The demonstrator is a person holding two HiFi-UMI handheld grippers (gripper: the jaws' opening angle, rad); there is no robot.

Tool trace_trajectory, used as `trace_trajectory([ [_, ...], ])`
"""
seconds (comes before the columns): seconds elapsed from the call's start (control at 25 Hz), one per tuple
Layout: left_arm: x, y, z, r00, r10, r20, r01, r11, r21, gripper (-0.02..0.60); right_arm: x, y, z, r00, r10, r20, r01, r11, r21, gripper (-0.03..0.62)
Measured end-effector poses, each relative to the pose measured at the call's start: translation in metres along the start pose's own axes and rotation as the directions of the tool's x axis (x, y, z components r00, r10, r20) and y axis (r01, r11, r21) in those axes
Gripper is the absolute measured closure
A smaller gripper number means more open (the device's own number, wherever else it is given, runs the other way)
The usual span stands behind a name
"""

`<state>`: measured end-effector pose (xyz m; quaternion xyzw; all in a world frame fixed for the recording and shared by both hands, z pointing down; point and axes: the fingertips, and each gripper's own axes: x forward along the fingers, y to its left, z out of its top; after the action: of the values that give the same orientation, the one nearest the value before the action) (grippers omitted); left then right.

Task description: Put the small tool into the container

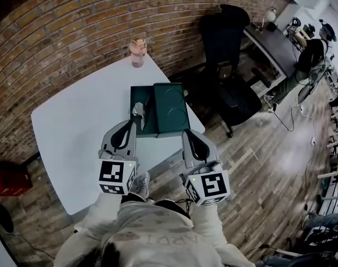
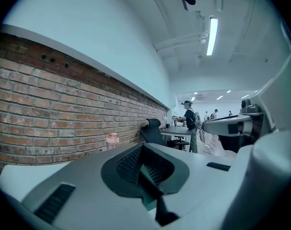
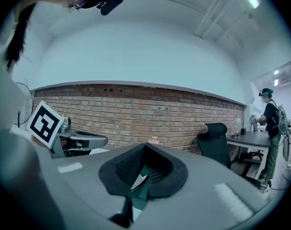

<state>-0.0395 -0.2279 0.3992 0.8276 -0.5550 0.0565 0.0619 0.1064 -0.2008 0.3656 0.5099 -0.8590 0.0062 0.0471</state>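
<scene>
Brickwork [image 1: 74,32] backs a white table [image 1: 68,121] that stands on a wood-plank floor. Off the table's left corner a red box [image 1: 7,179] is cut off by the picture's edge. A pink bottle [image 1: 137,52] stands upright at the table's far edge.

The left gripper [image 1: 136,115] is held level over the near edge, with its tip above the left half of the container [image 1: 171,110]. Its own view shows the jaws pressed together, with only a dark slit between them. A small pale-metal piece, which looks like the small tool [image 1: 137,109], sits right at that tip. From above I cannot tell whether it is pinched there or lying in the container underneath, and the left gripper view does not show it.

The container is a dark green case lying open at the table's right edge, near the corner. Its right half bears faint ring outlines, and its inside is too dark to read.

The right gripper [image 1: 186,133] hovers just off the container's near right corner. Its jaws are also together, and a sliver of green and white shows past them.

Further right a black office chair [image 1: 227,65] stands off the table's right side. Beyond it a person [image 1: 313,54] stands at a dark desk [image 1: 272,40], small and hard to make out.
</scene>
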Motion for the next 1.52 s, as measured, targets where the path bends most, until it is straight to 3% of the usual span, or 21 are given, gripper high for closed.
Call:
trace_trajectory([
  [0.88,-0.106,-0.027,0.043,0.991,-0.029,0.131,0.028,1.0,0.007,0.575,-0.069,0.036,0.031,0.997,-0.021,0.079,0.022,1.0,-0.019,0.583],
  [1.52,-0.147,-0.038,0.049,0.981,-0.051,0.19,0.047,0.999,0.027,0.575,-0.102,0.062,0.037,0.994,-0.033,0.102,0.037,0.999,-0.038,0.583],
])
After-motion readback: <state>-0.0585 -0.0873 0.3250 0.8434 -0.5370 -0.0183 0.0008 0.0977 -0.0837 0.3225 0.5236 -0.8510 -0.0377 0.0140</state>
